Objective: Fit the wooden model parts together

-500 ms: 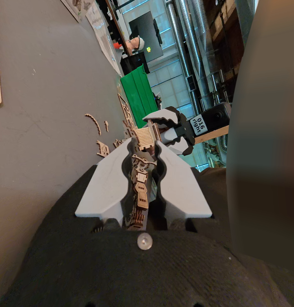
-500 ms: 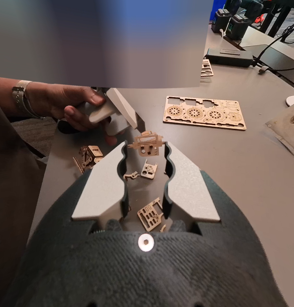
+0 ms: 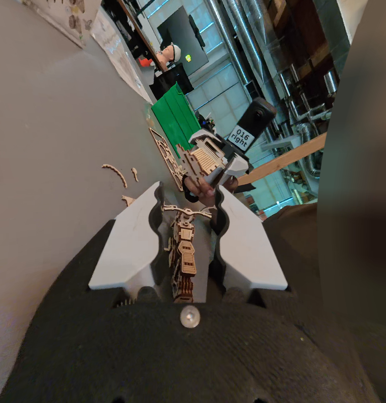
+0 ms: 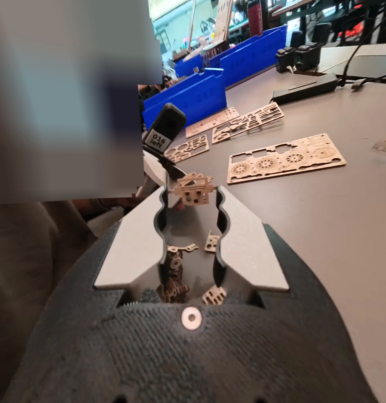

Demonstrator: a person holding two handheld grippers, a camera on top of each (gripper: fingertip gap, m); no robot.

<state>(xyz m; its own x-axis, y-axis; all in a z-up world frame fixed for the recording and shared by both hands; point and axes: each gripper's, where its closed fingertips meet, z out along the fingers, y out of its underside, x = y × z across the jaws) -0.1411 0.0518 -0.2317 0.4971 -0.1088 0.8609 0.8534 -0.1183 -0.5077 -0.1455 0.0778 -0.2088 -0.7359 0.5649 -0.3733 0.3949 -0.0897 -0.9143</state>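
Motorcycle model [image 3: 184, 250]: pale laser-cut plywood, matt, dark scorched edges. Left tool [image 3: 188, 202]: matt grey plastic fingers, black ribbed printed body. Surface [image 4: 296, 218]: smooth matt grey. Bin [image 4: 187, 98]: blue plastic, slight sheen.

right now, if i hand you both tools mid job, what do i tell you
Left tool: open, one finger on either side of the motorcycle model, not clamping its body.
Right tool: shut on the slatted box part, held in the air just beyond the model's handlebars.
Done: the motorcycle model looks largely built, and the box part is assembled.
Left: the box part is not yet joined to the model. Loose pieces and part sheets lie on the table.
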